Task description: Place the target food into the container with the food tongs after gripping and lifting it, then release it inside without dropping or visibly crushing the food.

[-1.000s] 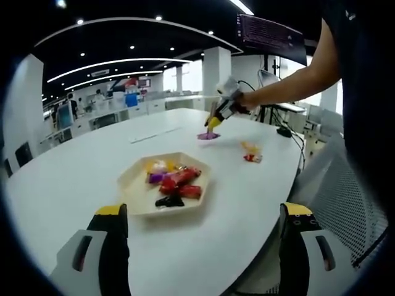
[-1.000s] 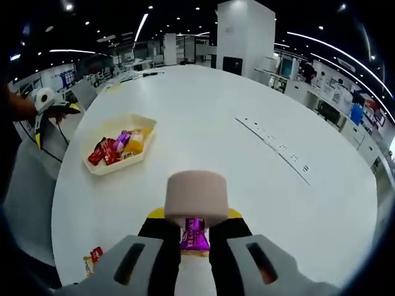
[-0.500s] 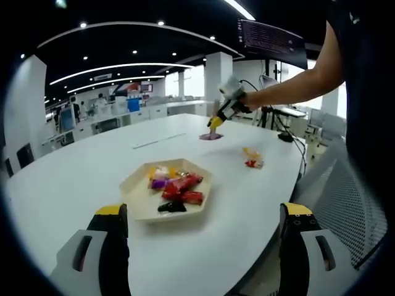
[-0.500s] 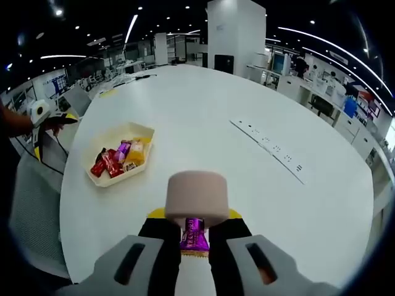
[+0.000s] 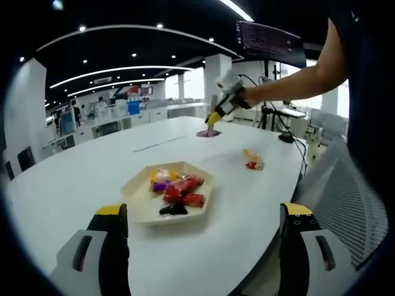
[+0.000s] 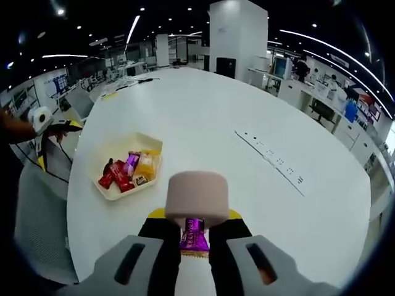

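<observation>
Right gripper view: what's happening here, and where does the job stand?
A person holds a pair of tongs in each hand over a white table. The right tongs are shut on a purple wrapped candy, lifted off the table. The tray already holds several wrapped snacks, and the candy isn't in it yet. The left tongs are open, near the tray. Another small wrapped snack lies loose on the table.

The grippers (image 5: 197, 246) have black jaws, yellow tips and grey slotted housings.

a purple-wrapped candy bar (image 6: 194, 233) sits upright, pinched above the white bench (image 6: 247, 179); the cream hexagonal tray (image 6: 108, 188) holds mixed wrapped snacks (image 6: 126, 172).
</observation>
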